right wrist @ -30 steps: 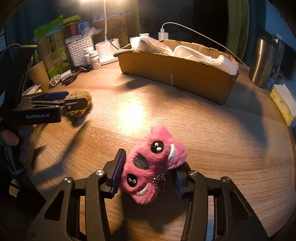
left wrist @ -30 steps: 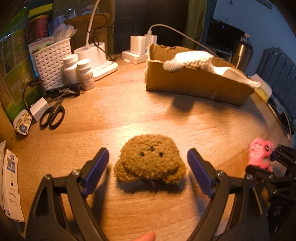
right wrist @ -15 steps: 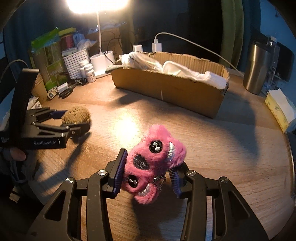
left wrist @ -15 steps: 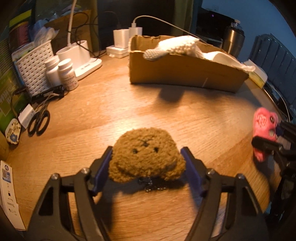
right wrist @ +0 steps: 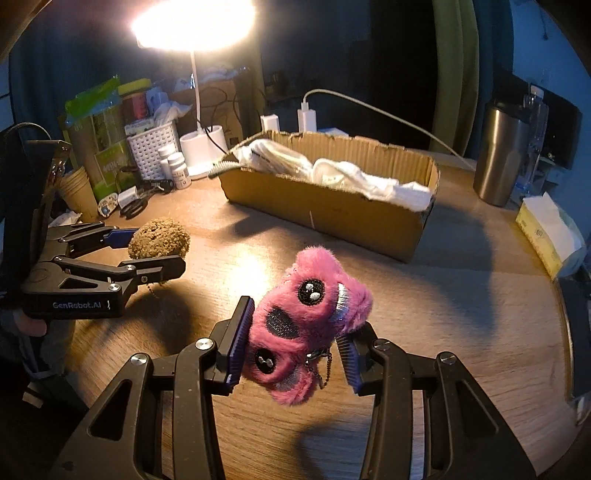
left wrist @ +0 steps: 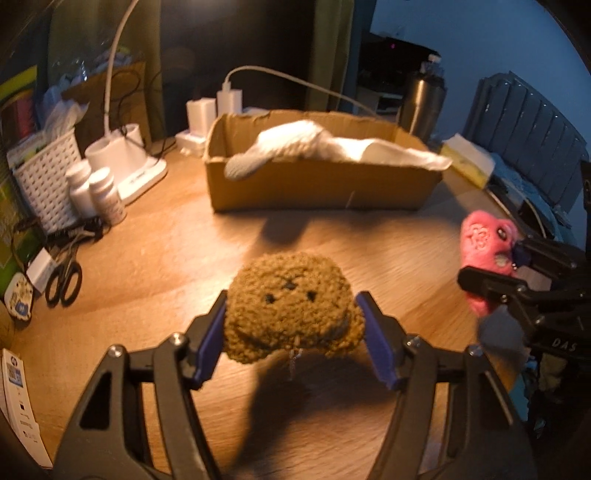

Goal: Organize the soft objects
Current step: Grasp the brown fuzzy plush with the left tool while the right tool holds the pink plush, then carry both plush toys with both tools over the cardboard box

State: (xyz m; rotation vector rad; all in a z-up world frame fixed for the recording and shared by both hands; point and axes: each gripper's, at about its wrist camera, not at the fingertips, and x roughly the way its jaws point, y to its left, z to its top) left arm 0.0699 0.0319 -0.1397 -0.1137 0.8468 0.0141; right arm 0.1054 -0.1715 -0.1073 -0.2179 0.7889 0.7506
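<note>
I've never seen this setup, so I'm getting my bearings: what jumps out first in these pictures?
Two plush toys, each clamped in a gripper above the wooden table: a pink fuzzy toy in the right gripper, and a brown curly toy in the left gripper. Behind them sits an open cardboard box holding white cloth, and a bright desk lamp glares at the back.

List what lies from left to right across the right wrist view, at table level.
Left gripper holding the brown plush → pink plush in the right gripper → cardboard box behind → steel tumbler → yellow tissue box.
</note>
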